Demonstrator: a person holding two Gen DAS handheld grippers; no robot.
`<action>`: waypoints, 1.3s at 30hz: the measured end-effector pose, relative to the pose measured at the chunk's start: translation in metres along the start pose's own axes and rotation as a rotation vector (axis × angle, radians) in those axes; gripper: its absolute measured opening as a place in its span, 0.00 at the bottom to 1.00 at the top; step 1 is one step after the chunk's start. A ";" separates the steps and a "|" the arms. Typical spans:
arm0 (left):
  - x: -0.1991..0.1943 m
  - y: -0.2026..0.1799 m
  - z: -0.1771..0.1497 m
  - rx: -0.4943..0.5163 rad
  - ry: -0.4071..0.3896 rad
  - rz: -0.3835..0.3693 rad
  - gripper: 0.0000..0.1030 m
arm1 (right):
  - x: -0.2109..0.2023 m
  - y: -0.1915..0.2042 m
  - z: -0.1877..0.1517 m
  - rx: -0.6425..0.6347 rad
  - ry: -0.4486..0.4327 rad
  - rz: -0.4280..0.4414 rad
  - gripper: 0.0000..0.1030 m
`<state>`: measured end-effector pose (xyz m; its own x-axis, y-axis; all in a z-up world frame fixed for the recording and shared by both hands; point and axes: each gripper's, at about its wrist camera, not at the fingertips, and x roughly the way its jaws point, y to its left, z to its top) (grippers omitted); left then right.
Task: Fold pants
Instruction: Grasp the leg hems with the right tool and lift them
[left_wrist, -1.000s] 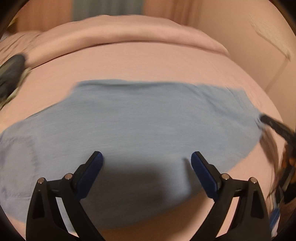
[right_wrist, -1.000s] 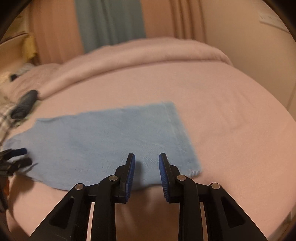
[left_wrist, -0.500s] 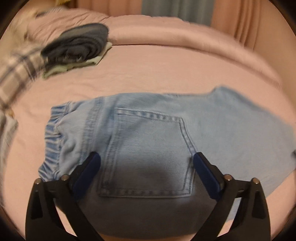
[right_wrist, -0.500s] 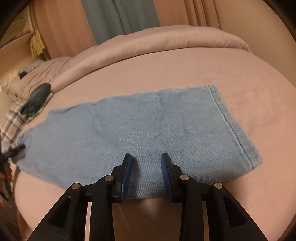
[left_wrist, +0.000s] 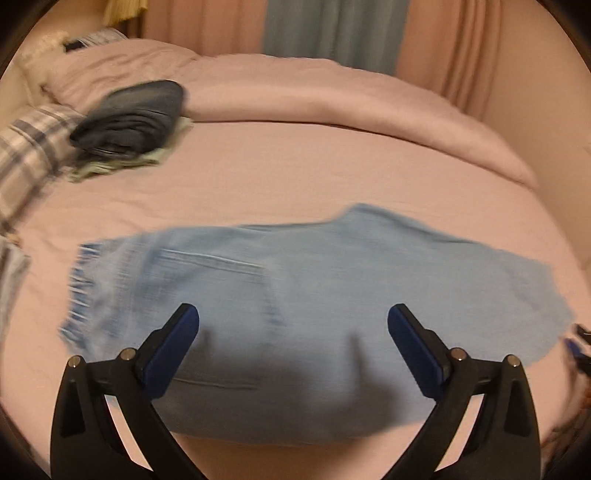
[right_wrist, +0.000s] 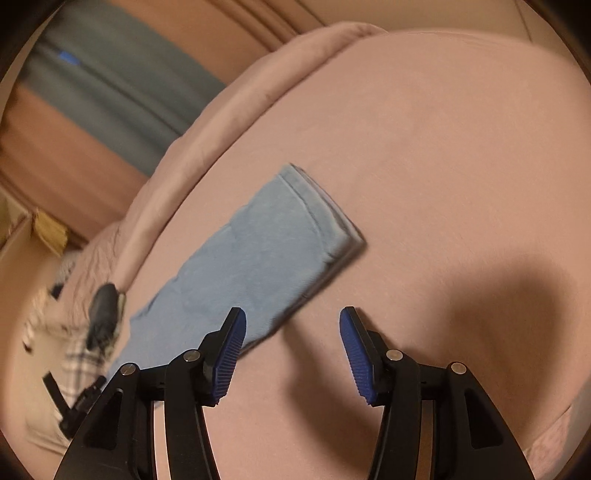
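Light blue denim pants (left_wrist: 295, 295) lie flat across the pink bed, folded lengthwise, waistband at the left and back pocket facing up. My left gripper (left_wrist: 293, 332) is open wide and empty, hovering over the seat area near the pocket. In the right wrist view the leg end of the pants (right_wrist: 266, 251) lies with its hem at the upper right. My right gripper (right_wrist: 291, 347) is open and empty, above the bare sheet just right of the pants' near edge.
A folded stack of dark clothes (left_wrist: 133, 118) sits at the back left, beside a plaid fabric (left_wrist: 26, 155). A rolled pink duvet (left_wrist: 332, 99) runs along the far side. Curtains (left_wrist: 332, 33) hang behind. A wall is at the right.
My right gripper has opened wider and swung right, off the pants onto bare sheet, its view tilted. My left gripper has drawn back a little from the waist end and stays open.
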<state>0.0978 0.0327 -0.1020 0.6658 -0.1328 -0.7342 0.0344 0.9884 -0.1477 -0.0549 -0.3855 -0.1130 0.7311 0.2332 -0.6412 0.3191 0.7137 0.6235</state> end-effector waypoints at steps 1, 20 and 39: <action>-0.001 -0.007 0.000 0.005 0.008 -0.025 0.99 | 0.002 -0.004 0.000 0.020 -0.004 0.014 0.52; 0.077 -0.154 -0.001 0.015 0.278 -0.434 0.98 | 0.026 -0.001 0.018 -0.004 -0.154 -0.053 0.26; 0.078 -0.170 0.015 -0.210 0.344 -0.804 0.99 | 0.034 0.137 -0.046 -0.631 -0.245 -0.120 0.16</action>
<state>0.1546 -0.1449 -0.1242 0.2384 -0.8269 -0.5094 0.2350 0.5580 -0.7959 -0.0139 -0.2497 -0.0699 0.8517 0.0257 -0.5235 0.0482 0.9907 0.1270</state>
